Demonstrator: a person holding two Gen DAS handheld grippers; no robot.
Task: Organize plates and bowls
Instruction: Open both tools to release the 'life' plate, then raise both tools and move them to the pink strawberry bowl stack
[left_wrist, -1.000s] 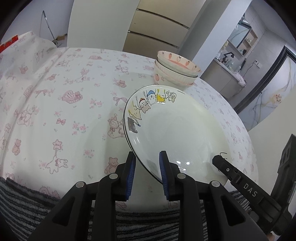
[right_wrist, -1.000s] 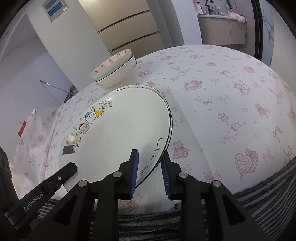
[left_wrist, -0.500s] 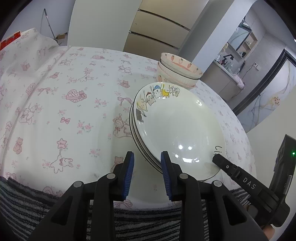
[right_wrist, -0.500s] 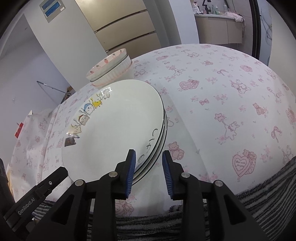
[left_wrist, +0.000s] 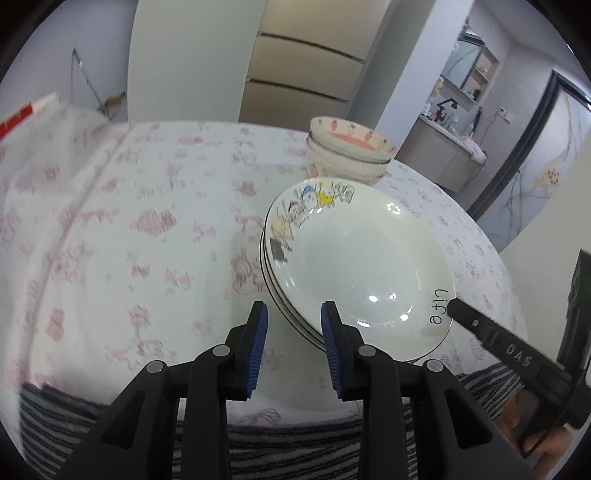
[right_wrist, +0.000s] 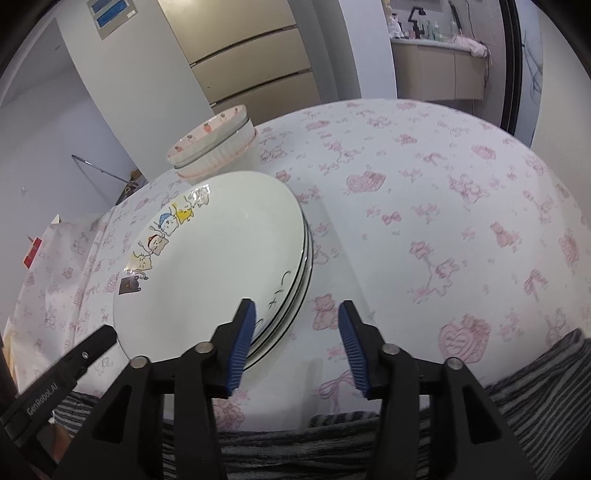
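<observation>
The plates (left_wrist: 354, 266) sit stacked on the table (left_wrist: 110, 229) just in front of the stacked bowls (left_wrist: 347, 151), and with the left gripper (left_wrist: 293, 347) and right gripper (right_wrist: 295, 343) both spread and empty, the sorting looks essentially finished.

plate (left_wrist: 354, 266): "life" | right tongs (left_wrist: 513, 358): "DAS" | left tongs (right_wrist: 40, 402): "GenRobot.AI"

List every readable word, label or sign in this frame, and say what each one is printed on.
"Life", handwritten in black on the top plate's rim.
"DAS" on the right tongs' finger, seen in the left wrist view.
"GenRobot.AI" on the left tongs' finger, seen in the right wrist view.
Blue wall sign: too small to read.
Red tag beyond the table: nothing legible.
</observation>
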